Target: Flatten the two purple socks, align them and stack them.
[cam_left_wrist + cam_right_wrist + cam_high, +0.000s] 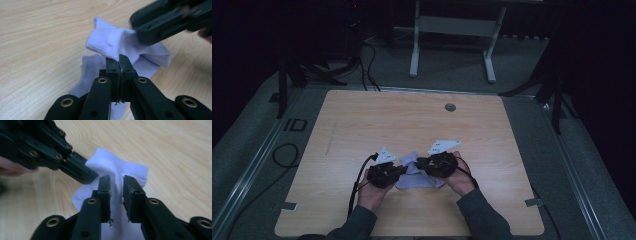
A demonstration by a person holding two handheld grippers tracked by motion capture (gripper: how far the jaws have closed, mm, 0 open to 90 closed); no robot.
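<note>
Lying on the surface (362,125), the sock (110,45) is pinched in the closed left claw (120,65); the right claw (116,185), at its 3 o'clock, straddles it part-open.

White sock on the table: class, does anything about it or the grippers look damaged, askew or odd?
The white sock lies crumpled, not flat, on the table. Stray fibres cling to the left gripper and right gripper jaws. Nothing looks torn or spilled.

We see our dark green-grey sleeves (357,225), black grippers (384,175) with brass rivets (102,80), black cables (357,187), grey plates (443,146).
</note>
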